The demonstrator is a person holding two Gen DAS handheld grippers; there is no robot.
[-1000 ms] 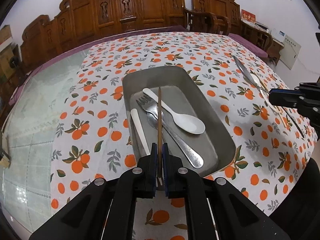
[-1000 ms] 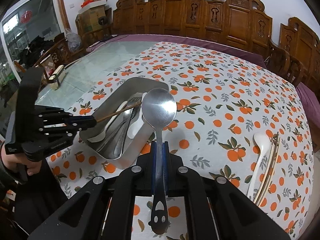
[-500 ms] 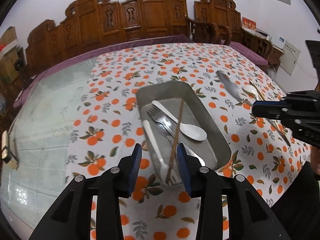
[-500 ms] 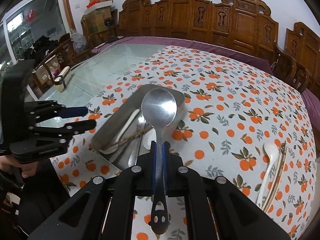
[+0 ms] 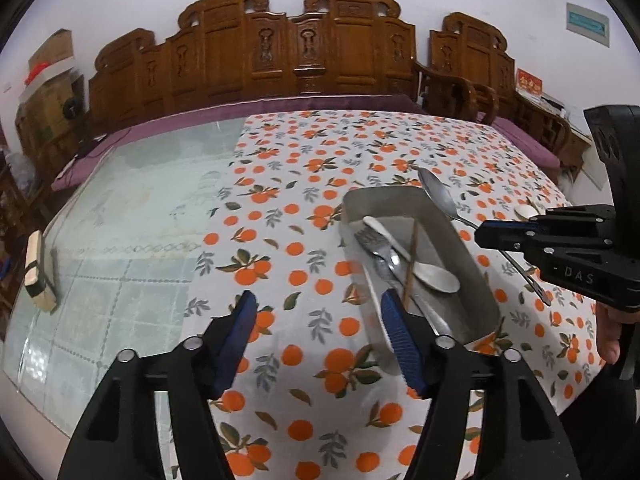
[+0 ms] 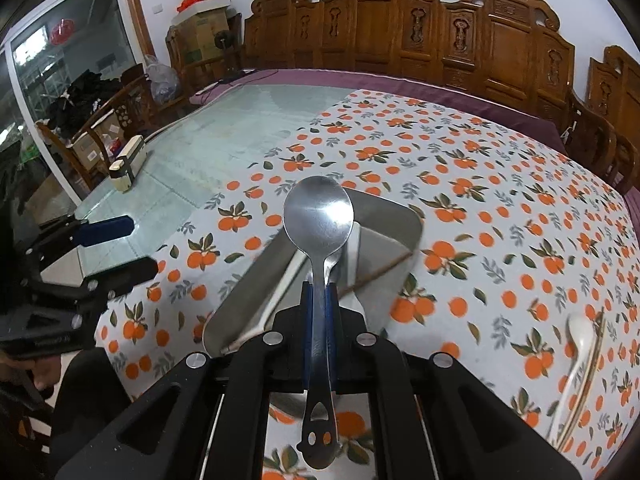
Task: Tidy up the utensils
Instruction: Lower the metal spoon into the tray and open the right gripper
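Released since a second ago: wooden chopstick (image 5: 411,264), earlier pinched in the left gripper (image 5: 318,344), now lying in the metal tray (image 5: 476,268). Left gripper spread wide and holding nothing, hanging over the orange-patterned cloth (image 5: 304,184) just left of the tray's near end. Right gripper (image 6: 319,312) clamped on the handle of a steel spoon (image 6: 319,216), bowl pointing forward and up, held above the tray (image 6: 384,216); same spoon (image 5: 438,196) seen from the left wrist view over the tray's far right rim. Inside the tray: the chopstick slanting lengthwise, a white spoon (image 5: 434,276) under it, a fork (image 5: 374,240) alongside, plus at least one more metal handle running toward the near end, kind not clear. On the cloth well to the right of the tray, a white ceramic spoon (image 6: 576,344) beside a pair of pale chopsticks (image 6: 588,364), touching or nearly so. Beyond the cloth, bare glass worktop (image 5: 132,216) with a small cream box (image 6: 128,162) near its left edge. Carved wooden chairs (image 5: 304,48) lined along the far side.
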